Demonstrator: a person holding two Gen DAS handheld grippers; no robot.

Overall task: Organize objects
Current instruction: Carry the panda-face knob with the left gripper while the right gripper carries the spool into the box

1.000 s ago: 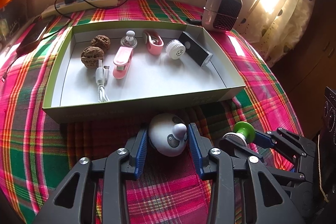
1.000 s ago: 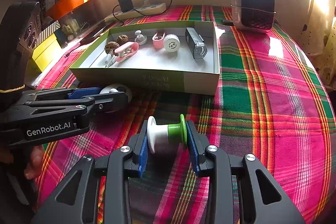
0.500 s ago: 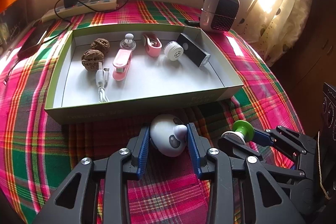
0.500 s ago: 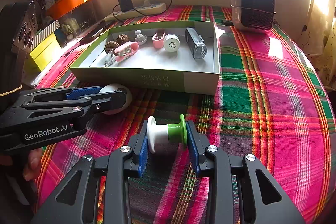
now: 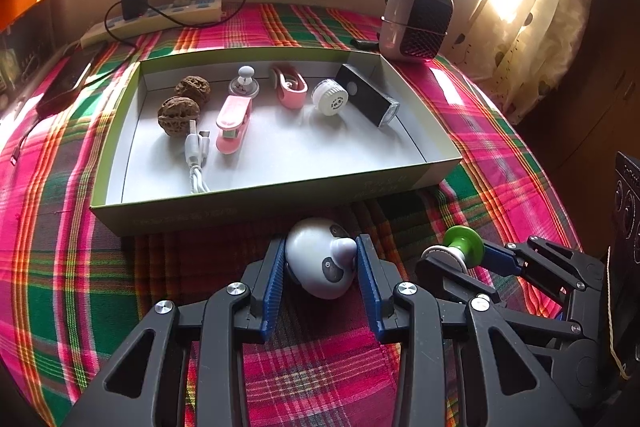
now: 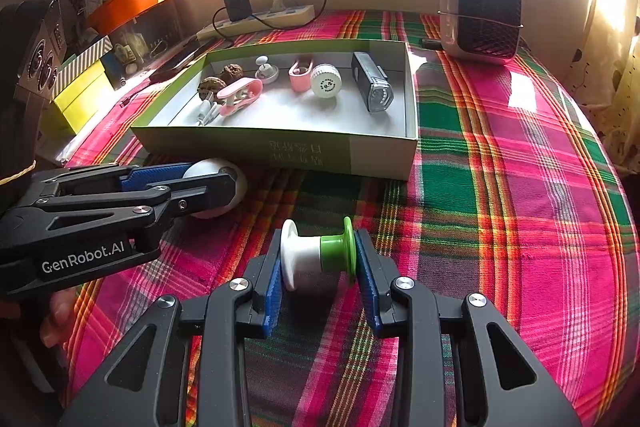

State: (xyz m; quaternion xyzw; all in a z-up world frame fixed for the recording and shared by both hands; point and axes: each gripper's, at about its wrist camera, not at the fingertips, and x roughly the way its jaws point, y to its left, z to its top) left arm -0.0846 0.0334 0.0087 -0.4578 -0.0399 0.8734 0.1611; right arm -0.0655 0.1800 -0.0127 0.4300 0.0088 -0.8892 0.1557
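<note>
While both grippers hover low-centre before the tray [image 5: 276, 197] | left gripper [image 5: 320, 263] clenched on white round gadget [image 5: 318, 259] | right gripper [image 6: 318, 255] clamps green-white spool [image 6: 318, 253] | step: carrying to tray | next: lift over near wall, release inside

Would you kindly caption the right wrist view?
Right gripper clasps a white-and-green spool before the green cardboard tray.

The near half of the box [image 5: 280, 163] floor lies bare, open from above over its low front wall. Walnuts [image 5: 178, 111], clips and a black lamp [image 5: 368, 95] crowd the far half; the heater [image 5: 416, 21] stands beyond the right corner.
</note>
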